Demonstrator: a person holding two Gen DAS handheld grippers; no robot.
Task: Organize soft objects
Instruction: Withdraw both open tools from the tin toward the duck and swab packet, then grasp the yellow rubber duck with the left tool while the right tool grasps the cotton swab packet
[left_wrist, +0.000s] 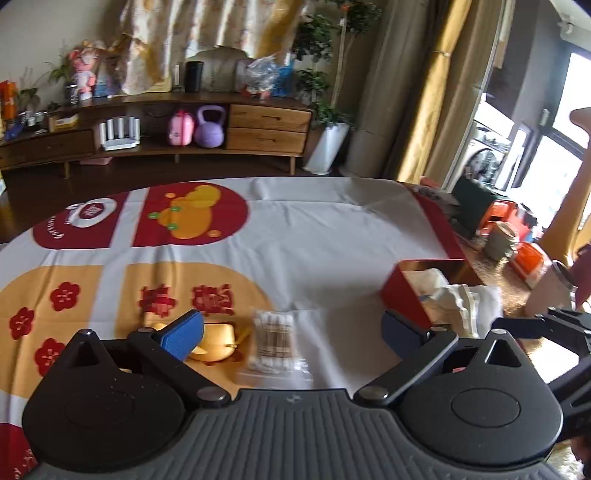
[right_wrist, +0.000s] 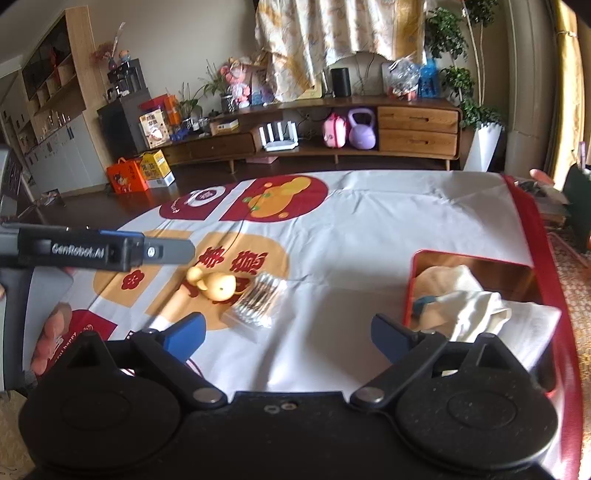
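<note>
Left gripper (left_wrist: 291, 330) spread wide, nothing between the blue pads (left_wrist: 183, 334), hanging over the near part of the table. Right gripper (right_wrist: 288, 338) likewise wide apart and empty.

On the printed tablecloth (right_wrist: 369, 236), a yellow soft toy (right_wrist: 216, 284) and, just beside it on the right, a clear pack of cotton swabs (right_wrist: 256, 299), both near the left gripper's pads. Between that pair and the red box (right_wrist: 412, 280), a broad stretch of bare white cloth.

Red box close to the table's right edge, its red border (right_wrist: 535, 236) running just past it. Inside the box, crumpled white cloths (right_wrist: 469, 299), one draped over the near rim and out onto the table.

Far half of the table free of things up to the far edge, dark floor beyond, then a long wooden sideboard (right_wrist: 417, 129).
</note>
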